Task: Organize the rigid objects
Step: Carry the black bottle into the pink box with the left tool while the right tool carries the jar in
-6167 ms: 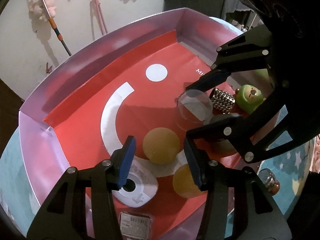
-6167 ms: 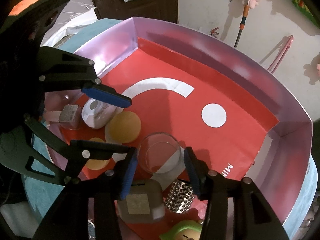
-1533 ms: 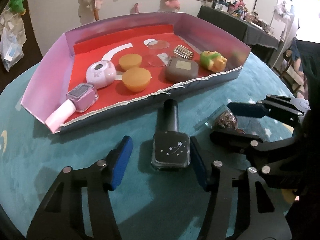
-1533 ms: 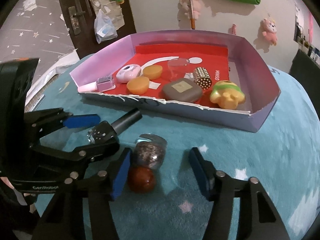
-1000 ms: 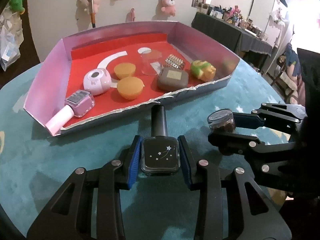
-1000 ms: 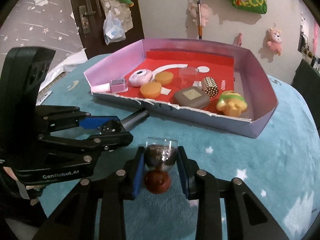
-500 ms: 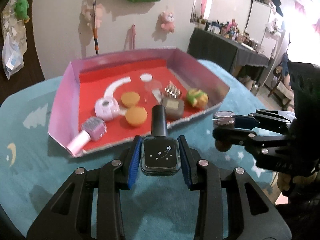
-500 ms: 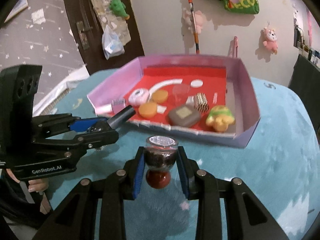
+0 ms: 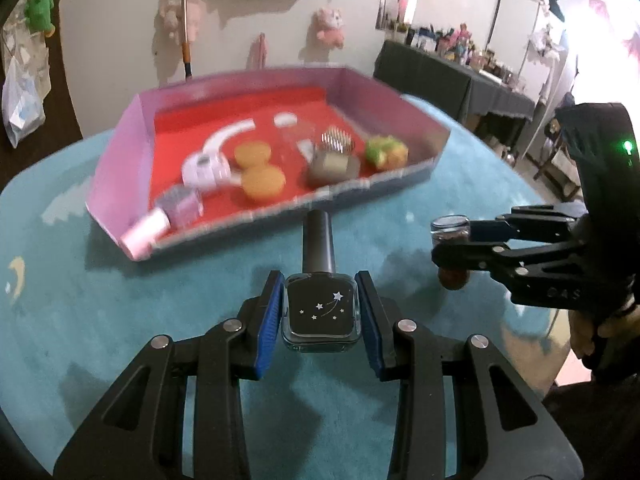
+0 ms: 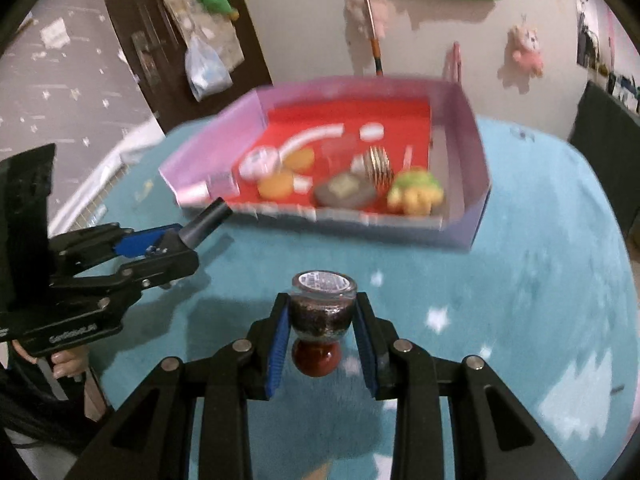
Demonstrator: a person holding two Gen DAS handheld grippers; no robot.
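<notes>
Left wrist view: the left claw point(image 9: 320, 312) is clamped on a dark nail polish bottle point(image 9: 320, 308), blue pads pressing both sides of its square star-printed body. The black cap points forward toward the tray point(image 9: 120, 152). The bottle is held above the teal tabletop point(image 9: 100, 320), just short of the tray's near wall.

Right wrist view: the right claw point(image 10: 322, 332) is clamped on a small glitter jar point(image 10: 323, 312), pads gripping the glass body; its red round cap hangs below the pads and the flat base faces up. The jar is held above the tabletop, apart from the tray.

Tray contents, blurred in both views:
- a pink nail polish bottle point(image 9: 168, 216) in the near left corner
- a white round case point(image 9: 206, 168)
- two orange round pieces point(image 9: 258, 168), one behind the other
- a grey-brown square case point(image 9: 334, 166)
- a studded metallic cylinder point(image 9: 338, 142)
- a green and yellow toy point(image 9: 386, 152) at the right end
</notes>
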